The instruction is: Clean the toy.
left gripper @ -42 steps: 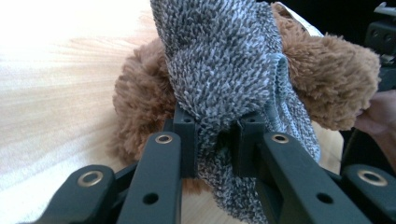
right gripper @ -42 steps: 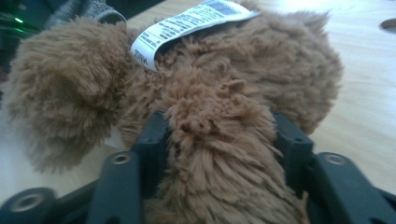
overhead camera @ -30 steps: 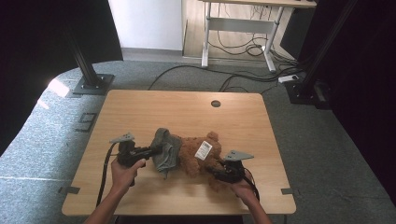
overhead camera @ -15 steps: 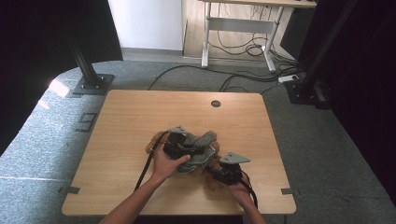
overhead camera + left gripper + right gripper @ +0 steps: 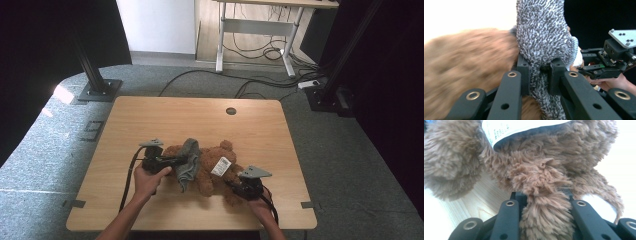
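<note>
Brown teddy bear (image 5: 210, 167) lies on the table (image 5: 150, 120), front half, grey knit cloth (image 5: 187, 160) draped across it. Left gripper (image 5: 539, 72) clamps the cloth. Right gripper (image 5: 544, 200) clamps bear fur. White tag (image 5: 220, 166) on the bear.

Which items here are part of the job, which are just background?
In the job:
- brown teddy bear
- grey knitted garment, clamped by the left gripper
- right gripper, shut on the bear's fur

Just lying about:
- white tag on the bear
- floor cables
- desk frame behind the table
</note>
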Demonstrator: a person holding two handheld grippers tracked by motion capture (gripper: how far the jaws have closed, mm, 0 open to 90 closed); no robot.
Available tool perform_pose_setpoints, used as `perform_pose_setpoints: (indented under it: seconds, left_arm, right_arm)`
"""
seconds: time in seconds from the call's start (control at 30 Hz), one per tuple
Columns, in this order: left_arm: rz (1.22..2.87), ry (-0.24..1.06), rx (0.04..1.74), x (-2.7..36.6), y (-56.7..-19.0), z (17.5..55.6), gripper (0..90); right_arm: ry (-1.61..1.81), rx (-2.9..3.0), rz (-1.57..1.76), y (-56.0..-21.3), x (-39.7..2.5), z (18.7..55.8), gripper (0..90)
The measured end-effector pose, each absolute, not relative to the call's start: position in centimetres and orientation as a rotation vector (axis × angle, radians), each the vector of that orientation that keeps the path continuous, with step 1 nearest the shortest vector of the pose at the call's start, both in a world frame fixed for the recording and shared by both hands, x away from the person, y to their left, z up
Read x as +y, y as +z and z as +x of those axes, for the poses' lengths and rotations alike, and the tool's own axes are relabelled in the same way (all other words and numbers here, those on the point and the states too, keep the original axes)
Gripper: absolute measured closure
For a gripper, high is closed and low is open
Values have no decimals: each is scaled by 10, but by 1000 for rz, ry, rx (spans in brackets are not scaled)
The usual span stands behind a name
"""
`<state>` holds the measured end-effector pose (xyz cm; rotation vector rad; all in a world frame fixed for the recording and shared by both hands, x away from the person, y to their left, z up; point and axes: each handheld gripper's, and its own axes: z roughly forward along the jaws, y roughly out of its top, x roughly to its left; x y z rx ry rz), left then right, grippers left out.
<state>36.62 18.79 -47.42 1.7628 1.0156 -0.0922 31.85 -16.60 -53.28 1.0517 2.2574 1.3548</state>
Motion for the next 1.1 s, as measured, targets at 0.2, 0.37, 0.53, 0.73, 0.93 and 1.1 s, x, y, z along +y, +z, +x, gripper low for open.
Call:
perform_pose_setpoints:
  seconds: [0.2, 0.37, 0.53, 0.73, 0.93, 1.1]
  left_arm:
    - [1711, -48, 1071, 222, -476, 362, 755]
    - [1672, -18, 1150, 249, -484, 363, 754]
    - [1651, -4, 1117, 244, -473, 357, 755]
    - [1720, -54, 944, 182, -440, 355, 754]
    - [1877, -99, 788, 88, -431, 354, 753]
    - [2023, -42, 809, 37, -455, 360, 753]
  right_arm:
    - [1357, 2257, 1061, -533, -166, 318, 702]
    - [1360, 2251, 1070, -533, -167, 319, 702]
    - [1373, 2243, 1088, -534, -168, 320, 702]
    - [1371, 2237, 1091, -535, -169, 319, 702]
    - [1374, 2235, 1087, -535, -169, 318, 701]
    - [1373, 2239, 1088, -536, -170, 318, 701]
